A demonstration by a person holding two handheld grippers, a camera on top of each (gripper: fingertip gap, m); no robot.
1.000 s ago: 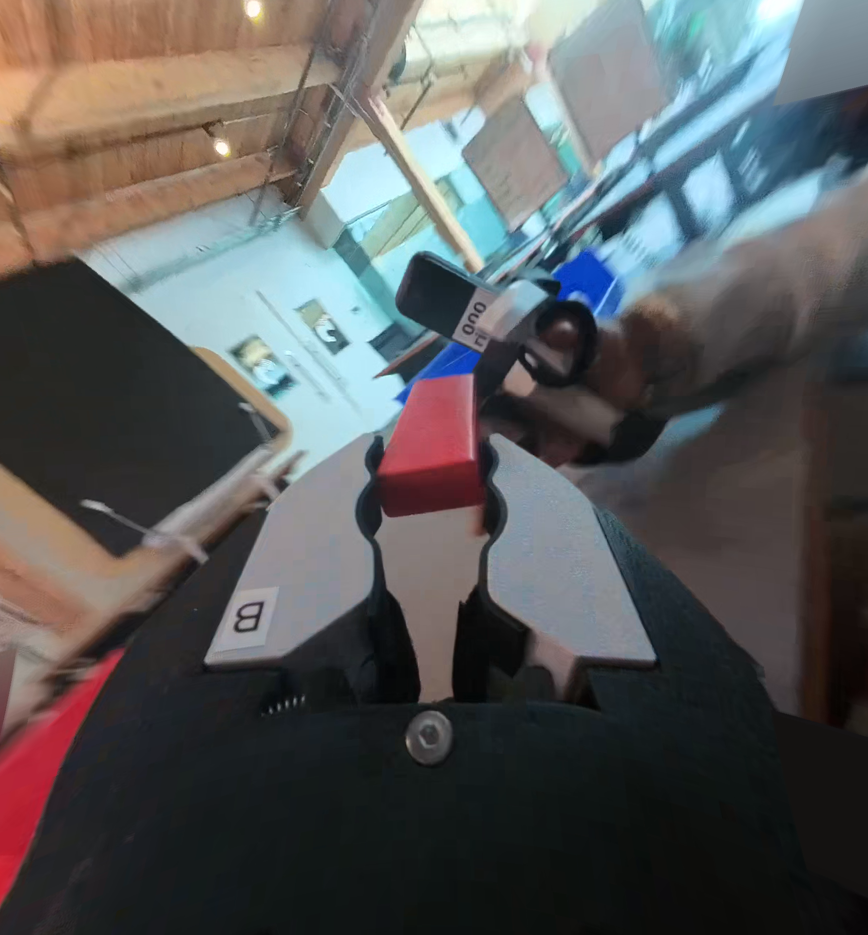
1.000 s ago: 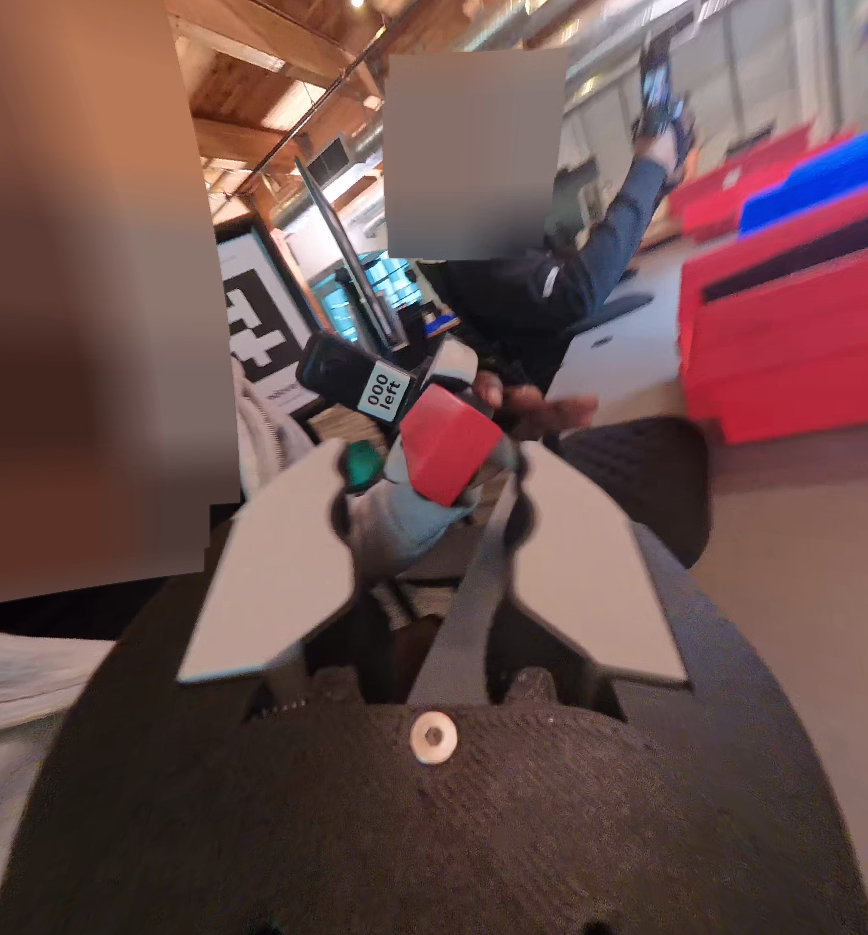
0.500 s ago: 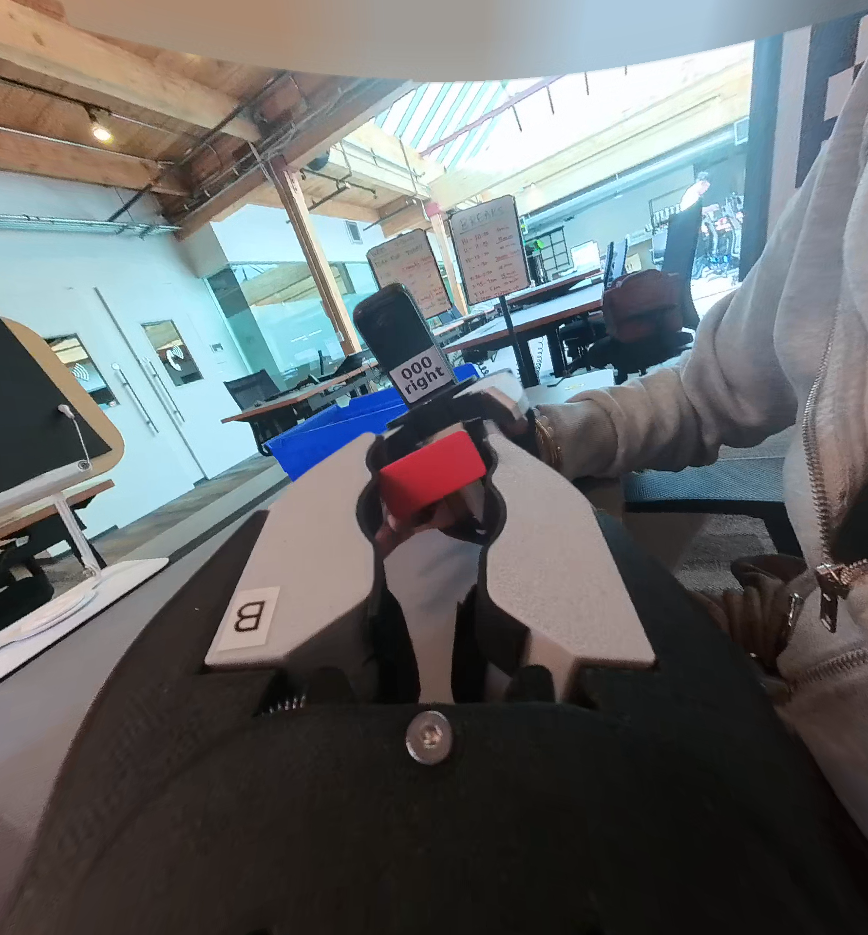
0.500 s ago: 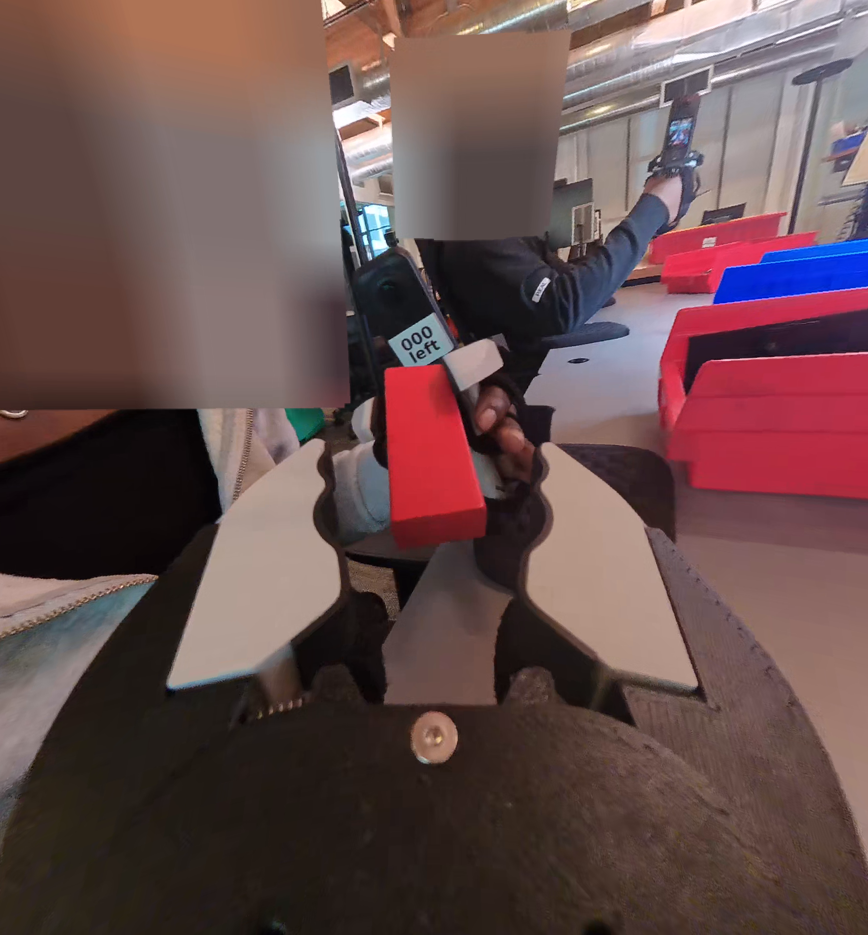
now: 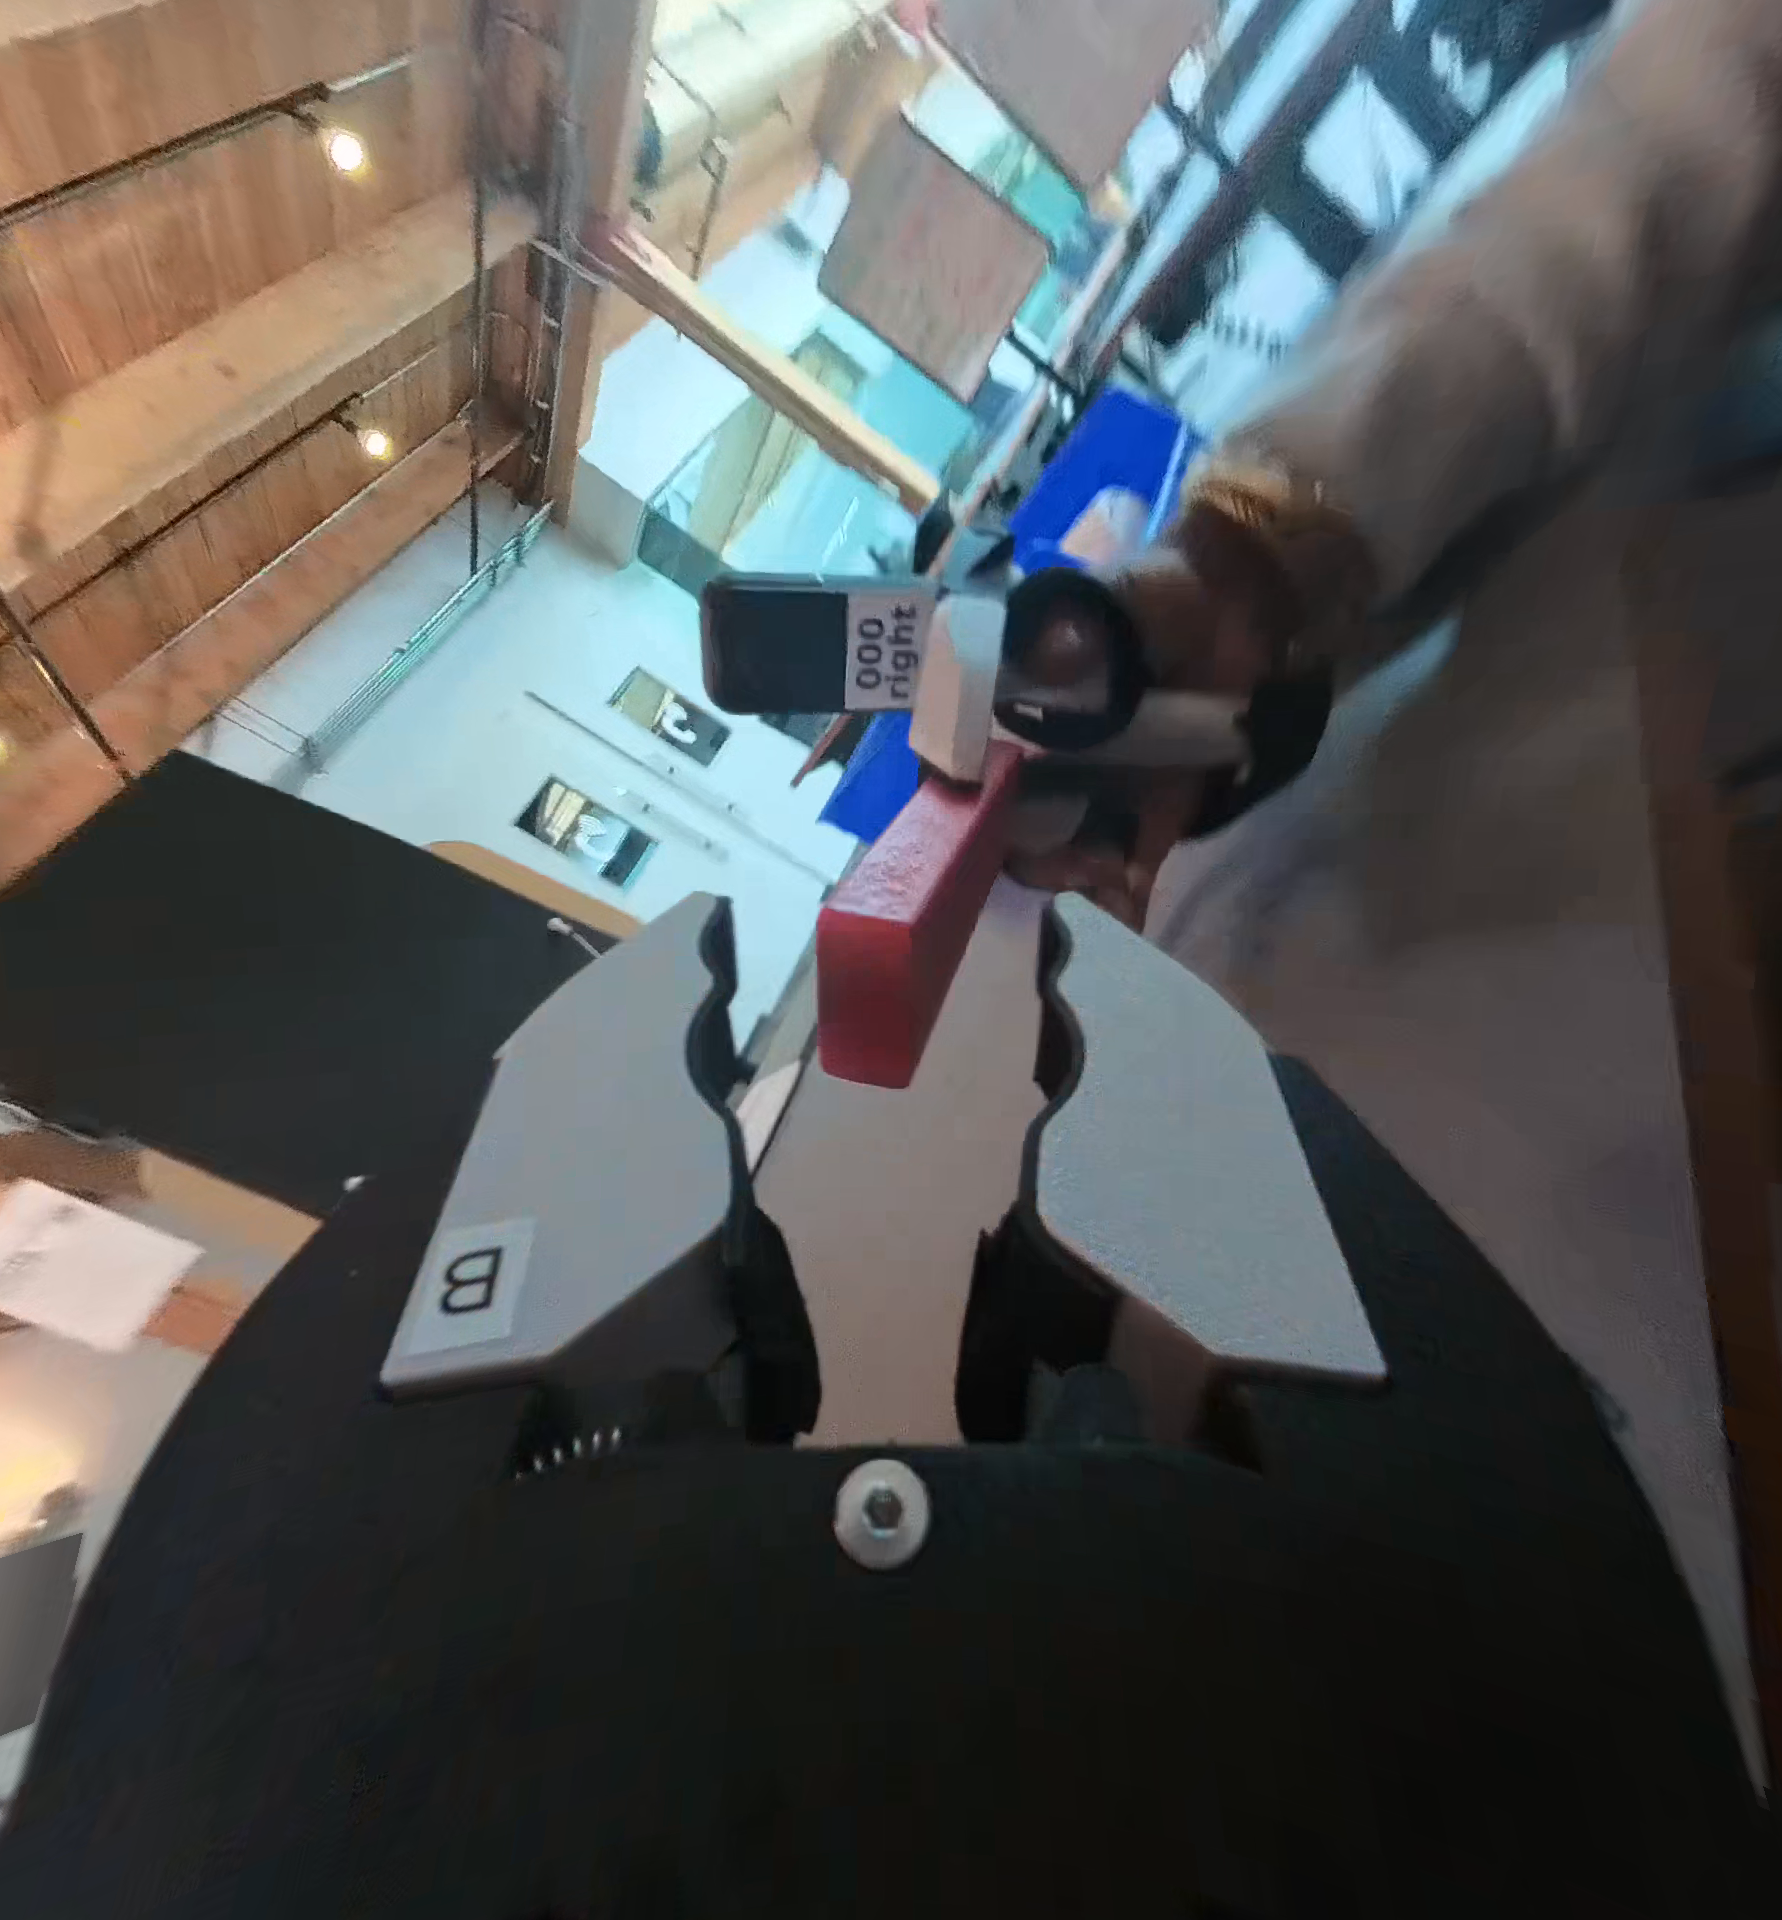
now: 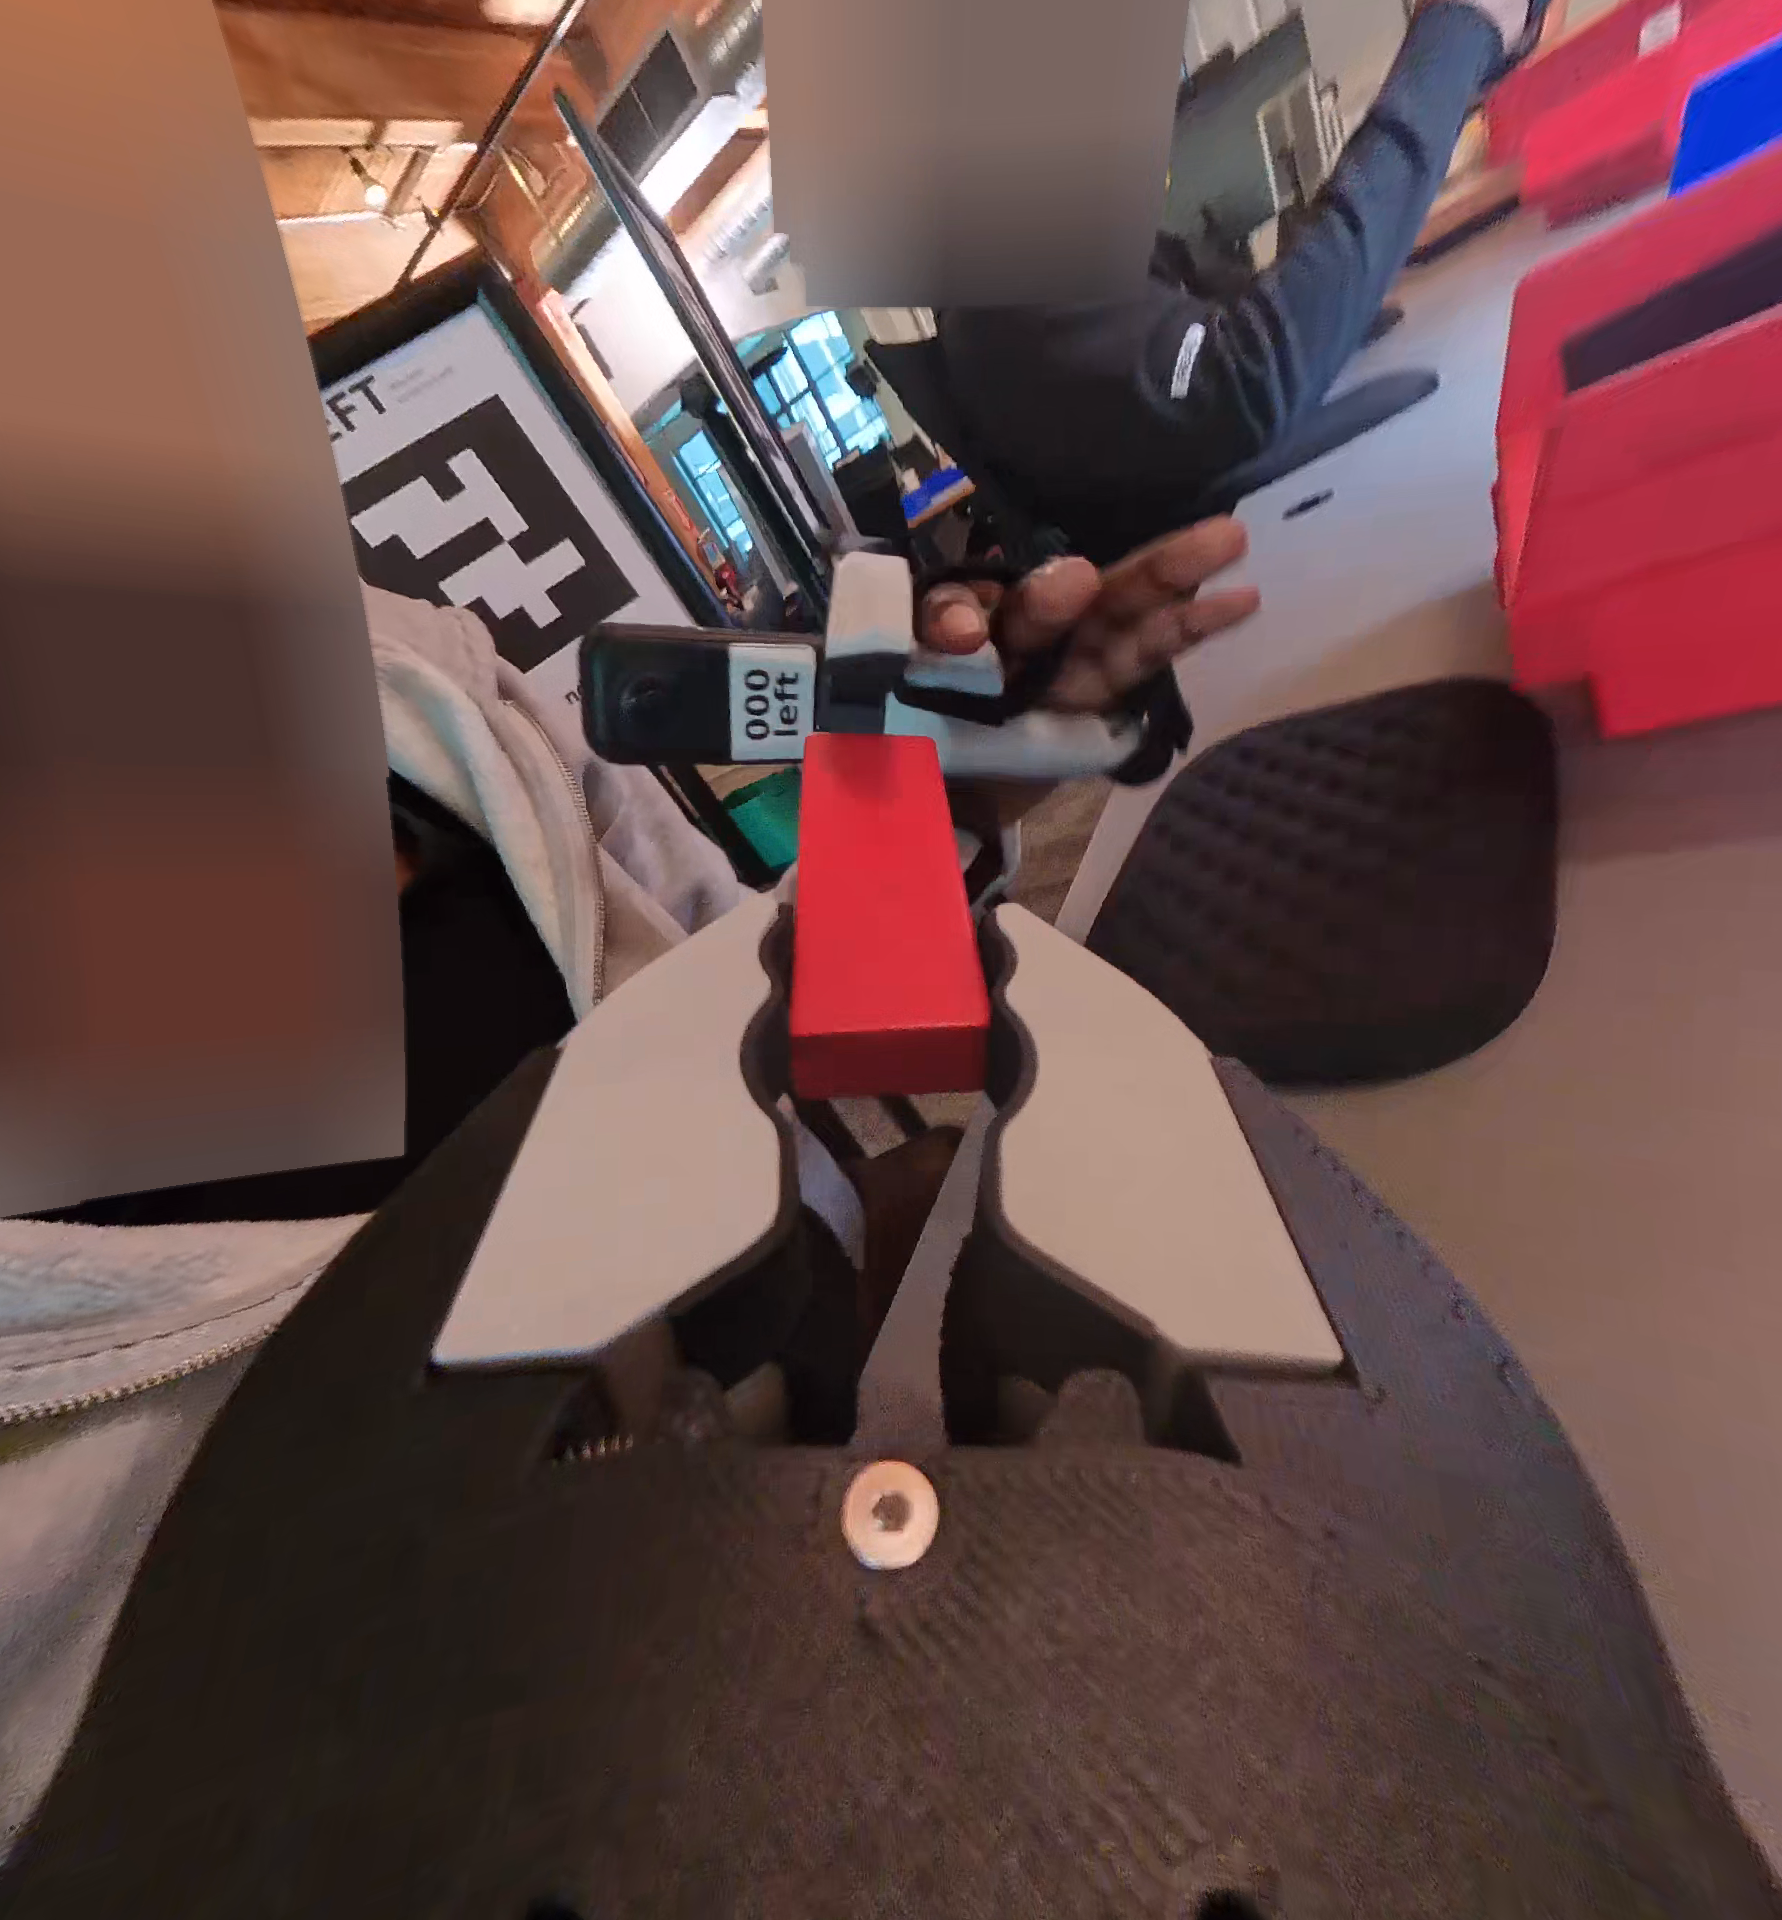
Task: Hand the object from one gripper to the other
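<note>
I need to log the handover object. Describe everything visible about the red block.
The red block is a long rectangular bar with flat faces, sharp edges and a matte, slightly textured painted look; its material cannot be told. The right hand-held gripper is shut on its near end, a grey finger pressing each side, and the block points straight out forward. In the left wrist view the block sits tilted between the open fingers of the left hand-held gripper, with gaps on both sides, touching neither.

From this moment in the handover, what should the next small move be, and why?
Probably draw the left gripper straight back. Its jaws stand open with gaps either side of the red block, while the right gripper is shut on the block's other end, so the block looks transferred.
</note>
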